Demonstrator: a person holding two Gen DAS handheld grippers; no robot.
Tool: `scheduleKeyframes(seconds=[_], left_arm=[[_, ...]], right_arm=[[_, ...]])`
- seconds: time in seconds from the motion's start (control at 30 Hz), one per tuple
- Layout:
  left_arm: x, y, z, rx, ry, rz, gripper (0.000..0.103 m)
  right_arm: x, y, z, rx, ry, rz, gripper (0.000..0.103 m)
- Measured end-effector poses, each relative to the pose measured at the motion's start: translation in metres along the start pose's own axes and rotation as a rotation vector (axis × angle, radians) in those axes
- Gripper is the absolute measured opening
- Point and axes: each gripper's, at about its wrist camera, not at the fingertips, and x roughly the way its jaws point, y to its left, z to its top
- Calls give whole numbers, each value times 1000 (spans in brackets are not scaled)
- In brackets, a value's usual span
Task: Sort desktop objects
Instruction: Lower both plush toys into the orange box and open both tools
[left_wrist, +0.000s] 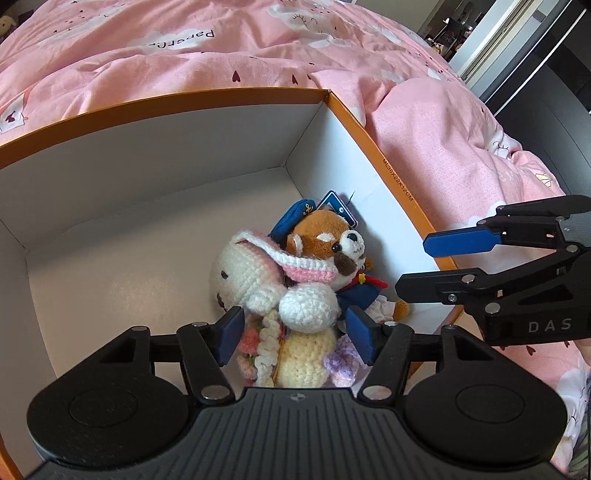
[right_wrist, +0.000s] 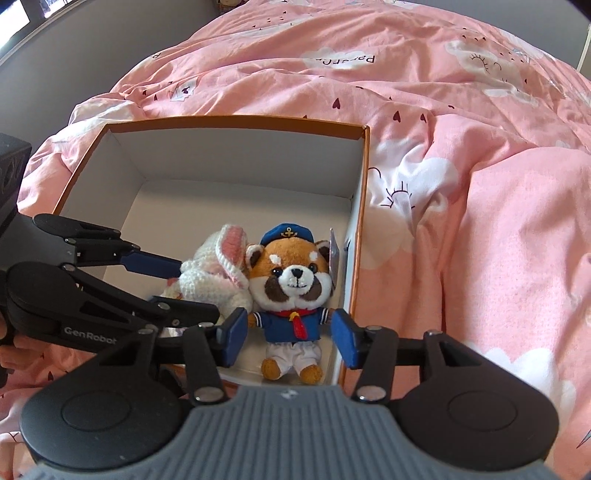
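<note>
Left-wrist view: my left gripper (left_wrist: 295, 334) points steeply down into the orange-rimmed box (left_wrist: 369, 144), its blue pads standing apart on either side of the crocheted rabbit (left_wrist: 258, 273); I see no pad pressing the yarn, so I read the jaws as open around the toy rather than clamped on it, a stance I judge to belong to setting it down. The rabbit lies on the white floor of the box, leaning against the sailor plush (left_wrist: 332, 243), which is tucked into the near right corner against the wall; I take this packing side by side as the sorting itself. My right gripper (left_wrist: 413, 267) enters from the right, over the box rim. Right-wrist view: the right gripper (right_wrist: 290, 332) hangs over the sailor plush (right_wrist: 291, 280), pads either side of its blue jacket with clear gaps showing, so these jaws too are open and hold nothing. The plush sits upright on its feet, a hang tag at the wall side; the rabbit (right_wrist: 218, 273) rests touching its left flank. The left gripper (right_wrist: 199, 290) reaches across from the left, one finger above the rabbit. The box (right_wrist: 364, 192) rests on a rumpled pink duvet (right_wrist: 461, 184) printed with clouds and hearts; a soft bed, then, and I judge the box may tip under pressure
</note>
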Motion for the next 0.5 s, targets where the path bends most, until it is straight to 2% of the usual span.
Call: scheduleKeyframes(seconds=[0.07,0.17,0.37,0.5], left_arm=[[1,3,1,-27,8,4,59],[7,9,3,-64,29,-24,54],[20,9,6,-82,43,-55,51],[20,3,7,-48,31,-64,50]], right_arm=[[0,-1,0,0,-4,2,44],[-1,-3,-1,-4,-13,0,41],[4,-11,-4,30,6,18,39],[9,-16,-8,63,27,41,30]])
